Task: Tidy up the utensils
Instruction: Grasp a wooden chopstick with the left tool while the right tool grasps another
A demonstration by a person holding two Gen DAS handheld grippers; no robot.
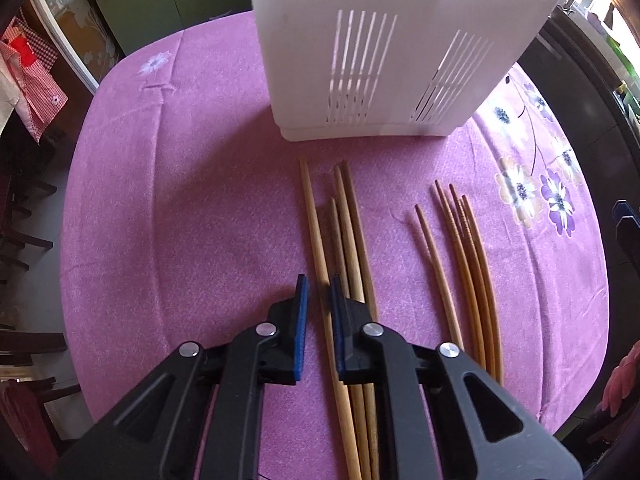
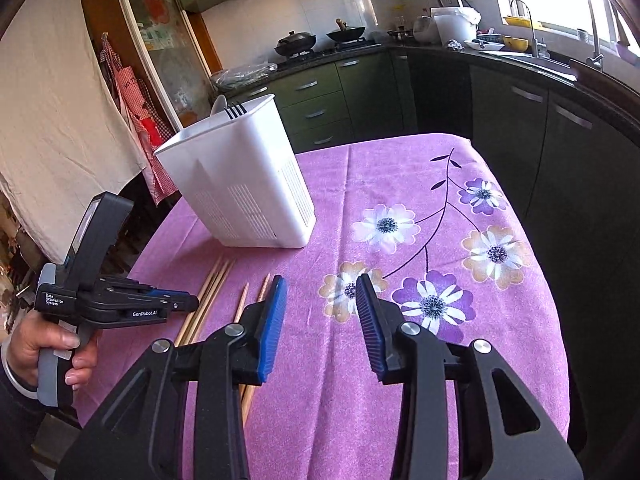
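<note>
Your left tongs (image 1: 320, 300) are closed on the leftmost wooden chopstick (image 1: 314, 224) of the left bundle, lying on the purple flowered tablecloth (image 1: 180, 200) over the desk. A second bundle of darker chopsticks (image 1: 464, 240) lies just to the right. The white slotted utensil holder (image 1: 380, 60) stands at the far side. Your right tongs (image 2: 320, 312) hang open, empty, above the cloth, right of the chopsticks.

Wooden chopsticks (image 1: 348, 240) before white caddy (image 1: 392, 52)
</note>
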